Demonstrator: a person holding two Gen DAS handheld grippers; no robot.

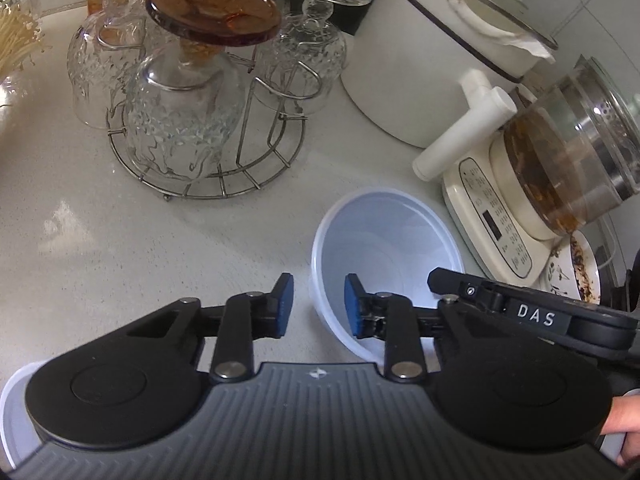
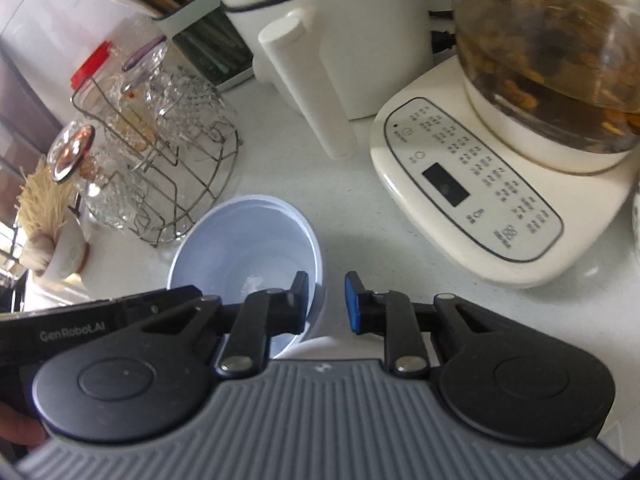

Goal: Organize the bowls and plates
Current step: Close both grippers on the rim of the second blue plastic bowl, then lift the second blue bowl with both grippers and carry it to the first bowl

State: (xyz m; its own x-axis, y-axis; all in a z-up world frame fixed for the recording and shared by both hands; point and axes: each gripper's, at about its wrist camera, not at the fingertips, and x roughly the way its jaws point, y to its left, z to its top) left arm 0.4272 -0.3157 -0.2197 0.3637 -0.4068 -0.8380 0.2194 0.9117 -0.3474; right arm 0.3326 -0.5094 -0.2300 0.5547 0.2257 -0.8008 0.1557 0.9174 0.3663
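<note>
A pale blue plastic bowl (image 1: pixel 384 248) stands upright on the white counter; it also shows in the right wrist view (image 2: pixel 248 248). My left gripper (image 1: pixel 318 306) is open and straddles the bowl's left rim, one pad inside and one outside. My right gripper (image 2: pixel 326 302) is open and straddles the bowl's right rim the same way. Neither pad visibly presses the rim. Another white bowl or plate edge (image 1: pixel 16 412) shows under the left gripper's body at the lower left. A dirty patterned plate (image 1: pixel 576 272) lies at the right behind the kettle base.
A wire rack (image 1: pixel 208 152) of upturned glass goblets stands behind the bowl on the left. A white cooker pot (image 1: pixel 432 60) and a cream kettle base (image 2: pixel 472 192) with a glass kettle (image 2: pixel 552 48) of tea stand close on the right. A chopstick holder (image 2: pixel 192 20) is at the back.
</note>
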